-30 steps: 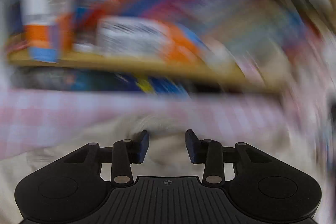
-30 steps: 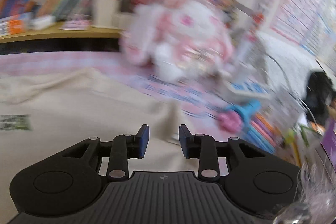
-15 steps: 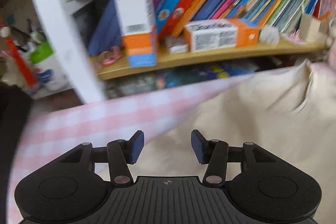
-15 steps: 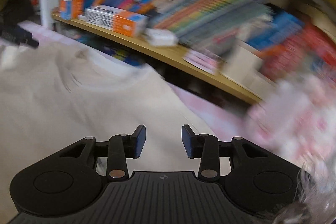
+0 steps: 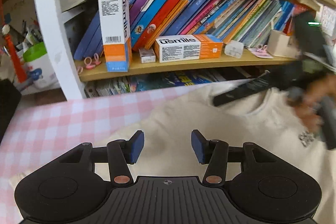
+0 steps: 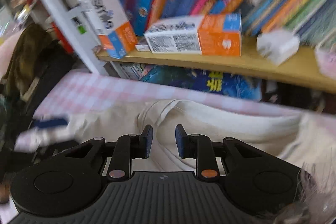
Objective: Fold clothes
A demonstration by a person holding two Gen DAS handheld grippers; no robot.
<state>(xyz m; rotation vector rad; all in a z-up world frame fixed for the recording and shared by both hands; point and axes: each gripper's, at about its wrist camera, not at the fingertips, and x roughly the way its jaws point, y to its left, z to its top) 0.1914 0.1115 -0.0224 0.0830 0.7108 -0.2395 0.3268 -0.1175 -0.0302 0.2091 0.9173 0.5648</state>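
Left wrist view: left gripper [image 5: 167, 146] points down over a cream shirt [image 5: 189, 119], jaws parted with a wide gap, nothing between the pads, only cloth below them. The shirt lies spread ahead and to the right of this gripper on a pink checked cloth [image 5: 52, 125], which shows bare to its left. The collar [image 5: 260, 108] sits ahead-right; a dark print [image 5: 306, 139] is at the far right. Over the collar area the right gripper [image 5: 235, 93] shows as a blurred dark shape, with a blurred hand [image 5: 310, 102] behind it. Beyond the cloth edge, a wooden shelf [image 5: 189, 65] carries one upright box [image 5: 114, 33], one flat box [image 5: 189, 47] and a row of leaning books [image 5: 199, 5]. A white post [image 5: 50, 24] stands ahead-left.

Right wrist view: heavy motion blur. Right gripper [image 6: 161, 141] jaws are closing, gap narrow; a fold of the shirt [image 6: 210, 117] lies under and just ahead of the pads, not pinched as far as can be seen. The checked cloth [image 6: 94, 89] runs past the shirt, shelf [image 6: 231, 62] and boxes [image 6: 195, 37] beyond. A blurred blue pad [image 6: 50, 122] shows to the left, near the shirt's edge.
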